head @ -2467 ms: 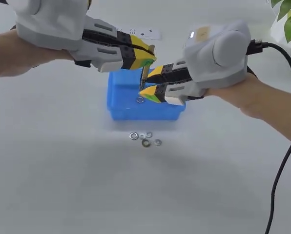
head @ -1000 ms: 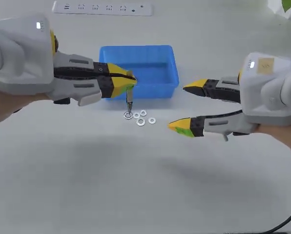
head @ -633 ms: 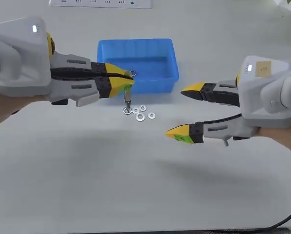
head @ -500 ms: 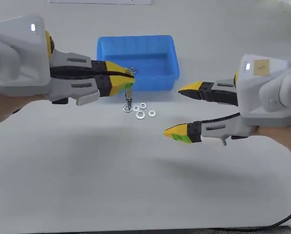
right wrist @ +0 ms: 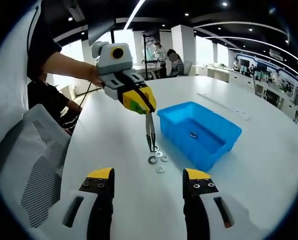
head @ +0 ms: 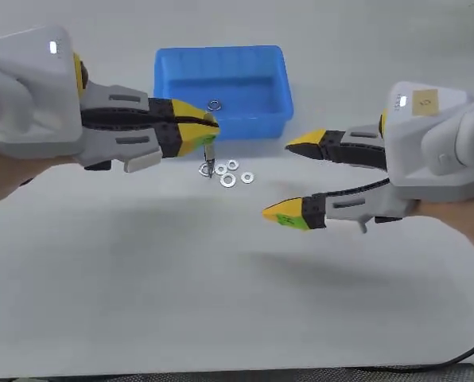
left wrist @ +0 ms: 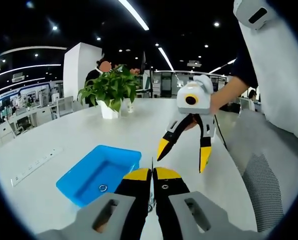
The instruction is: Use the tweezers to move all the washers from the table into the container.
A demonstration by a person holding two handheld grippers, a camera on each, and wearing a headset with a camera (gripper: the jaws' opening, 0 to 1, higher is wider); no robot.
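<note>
— Seeing bright blue on the container (head: 257, 126), shiny silver on the washers (head: 227, 181)?
— Yes. Also spotting dark steel tweezers (head: 209, 157); noting pale grey shells, black jaws, yellow tips on left gripper (head: 211, 132) and right gripper (head: 277, 179); plain white across the table (head: 221, 302).

The open top of the container (head: 221, 52) is unobstructed from above. Just in front of the container's near wall, the left hand-held gripper (head: 211, 132), clamped on the tweezers (head: 209, 161), reaches over the washers (head: 228, 181) and blocks access from the left side of the head view. In front of the container's right corner, the right hand-held gripper (head: 278, 180) stands with jaws spread wide. Farther in front of the container, the table (head: 221, 302) offers wide open passage.
</note>
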